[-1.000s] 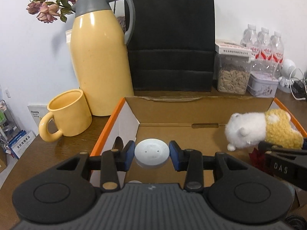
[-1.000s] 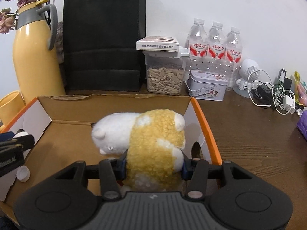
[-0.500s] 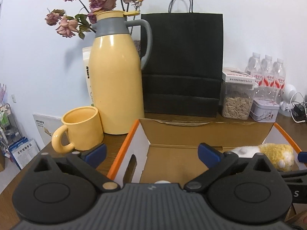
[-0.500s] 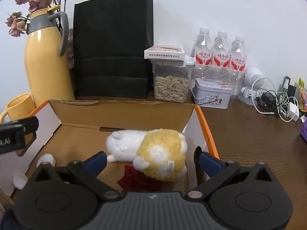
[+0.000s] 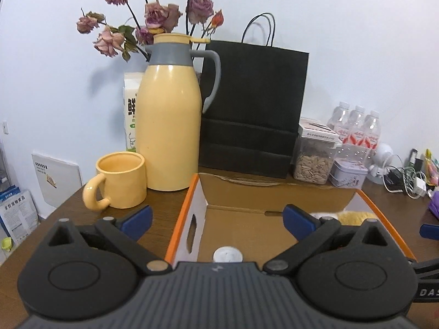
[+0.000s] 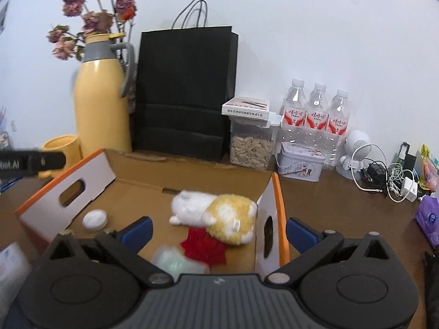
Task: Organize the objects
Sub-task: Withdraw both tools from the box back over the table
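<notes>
Dark wooden surface [image 6: 329, 205] carrying an open cardboard box [image 6: 192, 183], yellow thermos jug [image 5: 167, 126], yellow mug [image 5: 120, 181], black paper bag [image 6: 186, 93], water bottles [image 6: 315, 112].

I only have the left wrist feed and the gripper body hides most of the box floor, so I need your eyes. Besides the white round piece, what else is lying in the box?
Observer: A plush toy, white and yellow, lies on its side near the right wall of the cardboard box.
Operator: Anything under or next to it?
Observer: A red flower-like piece lies just in front of it, touching it.
Operator: Is the right gripper holding anything?
Observer: No, the right gripper is wide open with nothing between its pads.
Operator: And the white round piece?
Observer: The white round piece sits alone near the left wall.
</notes>
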Tool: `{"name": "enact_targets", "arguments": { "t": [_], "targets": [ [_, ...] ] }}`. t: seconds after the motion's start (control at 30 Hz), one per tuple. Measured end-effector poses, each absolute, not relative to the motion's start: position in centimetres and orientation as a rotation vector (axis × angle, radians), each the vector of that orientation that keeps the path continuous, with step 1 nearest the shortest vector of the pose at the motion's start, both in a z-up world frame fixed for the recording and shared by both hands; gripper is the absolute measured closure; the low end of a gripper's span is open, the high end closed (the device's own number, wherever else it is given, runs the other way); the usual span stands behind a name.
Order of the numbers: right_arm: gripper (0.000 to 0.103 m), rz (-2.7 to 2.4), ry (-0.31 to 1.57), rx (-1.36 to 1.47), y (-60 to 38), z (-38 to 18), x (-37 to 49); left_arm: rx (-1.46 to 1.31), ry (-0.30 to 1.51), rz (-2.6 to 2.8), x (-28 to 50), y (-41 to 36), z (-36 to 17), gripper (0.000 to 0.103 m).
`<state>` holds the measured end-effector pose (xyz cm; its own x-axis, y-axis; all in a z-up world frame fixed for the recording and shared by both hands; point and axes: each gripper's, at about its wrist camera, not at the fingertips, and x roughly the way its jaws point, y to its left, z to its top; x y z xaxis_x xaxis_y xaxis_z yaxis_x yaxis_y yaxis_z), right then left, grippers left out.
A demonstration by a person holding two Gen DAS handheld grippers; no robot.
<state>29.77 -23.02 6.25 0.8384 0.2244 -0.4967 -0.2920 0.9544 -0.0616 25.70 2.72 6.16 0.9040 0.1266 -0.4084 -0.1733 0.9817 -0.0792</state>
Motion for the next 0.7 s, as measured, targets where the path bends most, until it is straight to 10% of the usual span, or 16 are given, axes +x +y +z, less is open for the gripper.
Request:
{"name": "enact_targets", "arguments": {
  "t": [0.7],
  "targets": [
    [0.000, 0.281, 0.577, -0.169, -26.6, 1.6, 13.2, -0.082, 0.539, 0.116, 9.3, 6.5, -0.2, 0.000]
  ]
}}
